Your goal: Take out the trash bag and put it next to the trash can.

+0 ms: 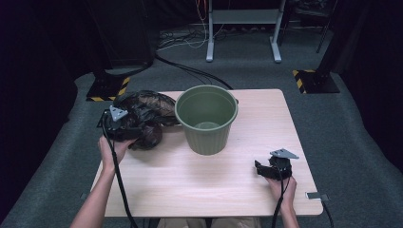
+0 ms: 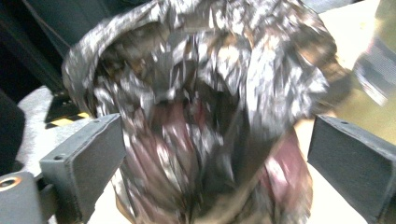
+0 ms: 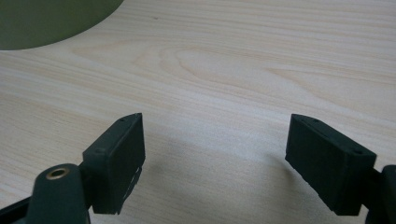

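A crumpled black plastic bag (image 1: 148, 110) lies at the table's left, against the side of an upright green bin (image 1: 206, 118) that holds nothing I can see. My left gripper (image 1: 135, 132) is at the bag's near side, open. In the left gripper view its jaws stand wide apart (image 2: 217, 135) with the shiny, blurred bag (image 2: 210, 70) bulging between them, not pinched. My right gripper (image 1: 260, 168) rests low over the table's right front, open with nothing between its jaws (image 3: 215, 140). The bin's base (image 3: 51, 18) shows at the top left of the right gripper view.
The light wooden table (image 1: 190, 180) has bare room in front of the bin and to its right. Cables run over the grey floor behind the table, near a white stand (image 1: 242, 19). Yellow-black marked bases (image 1: 313, 80) stand on the floor at both back corners.
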Motion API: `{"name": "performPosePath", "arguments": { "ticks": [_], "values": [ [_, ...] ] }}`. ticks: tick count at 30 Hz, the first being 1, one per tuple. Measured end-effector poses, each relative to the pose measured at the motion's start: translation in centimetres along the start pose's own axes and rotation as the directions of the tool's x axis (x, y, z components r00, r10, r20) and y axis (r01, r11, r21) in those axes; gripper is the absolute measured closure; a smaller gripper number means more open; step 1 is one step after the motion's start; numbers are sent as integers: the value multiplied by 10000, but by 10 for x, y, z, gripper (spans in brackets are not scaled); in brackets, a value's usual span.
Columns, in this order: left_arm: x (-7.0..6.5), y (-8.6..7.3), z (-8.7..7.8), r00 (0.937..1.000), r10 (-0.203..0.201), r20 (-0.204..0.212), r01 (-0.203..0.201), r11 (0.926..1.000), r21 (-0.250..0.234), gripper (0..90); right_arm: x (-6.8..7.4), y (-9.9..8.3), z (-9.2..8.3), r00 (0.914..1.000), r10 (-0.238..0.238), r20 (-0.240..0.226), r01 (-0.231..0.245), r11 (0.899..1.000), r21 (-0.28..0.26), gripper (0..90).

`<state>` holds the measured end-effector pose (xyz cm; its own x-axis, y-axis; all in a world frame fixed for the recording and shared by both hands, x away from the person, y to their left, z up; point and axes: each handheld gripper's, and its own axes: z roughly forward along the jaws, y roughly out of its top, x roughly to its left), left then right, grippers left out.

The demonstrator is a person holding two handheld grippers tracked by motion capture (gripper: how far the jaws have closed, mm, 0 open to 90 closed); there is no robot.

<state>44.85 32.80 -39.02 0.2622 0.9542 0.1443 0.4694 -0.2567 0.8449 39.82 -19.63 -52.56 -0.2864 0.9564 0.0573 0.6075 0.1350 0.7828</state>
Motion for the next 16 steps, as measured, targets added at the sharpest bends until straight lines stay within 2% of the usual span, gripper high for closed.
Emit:
{"name": "performPosePath", "arguments": {
  "ticks": [1,2,4,6,8,9,10,11,12,13,14,15,16],
  "values": [
    [0,0,0,10000,0,0,0,10000,0,16,0,0,0,10000,0,0,0,10000,0,192],
    [-4,-10,-7,9998,-68,185,68,10000,-22,12,0,0,0,10000,2,-18,-2,10000,-11,192],
    [-5,-14,-9,9997,-98,219,99,9999,-46,0,0,0,0,10000,14,-22,-15,10000,-8,192],
    [-11,-36,-16,9986,-302,426,304,9995,-52,0,0,0,0,10000,-14,-17,14,10000,43,191],
    [-15,-56,-16,9972,-487,564,476,9986,213,0,0,0,1,10000,-27,-15,28,10000,58,190],
    [-15,-56,-16,9972,-487,564,476,9986,213,0,0,0,1,10000,-34,-21,34,10000,67,190],
    [-18,-84,-8,9963,-610,613,555,9946,873,0,0,0,1,10000,-34,-36,34,9999,95,190],
    [-19,-93,-3,9949,-757,669,682,9918,1084,0,0,0,1,10000,-60,-28,61,9999,138,189],
    [-19,-93,-3,9949,-757,669,682,9918,1084,0,0,0,1,10000,-60,-28,61,9999,138,189],
    [-21,-118,12,9925,-948,771,790,9793,1861,0,0,1,3,9999,-105,-39,106,9997,228,183],
    [-22,-125,16,9920,-1000,766,826,9754,2042,0,0,1,3,9999,-106,-56,108,9994,315,179],
    [-22,-125,16,9920,-1000,766,826,9754,2042,0,0,1,4,9999,-131,-72,134,9992,370,174],
    [-23,-132,20,9908,-1095,798,895,9710,2218,0,0,2,4,9999,-122,-90,125,9990,430,165]
  ]
}}
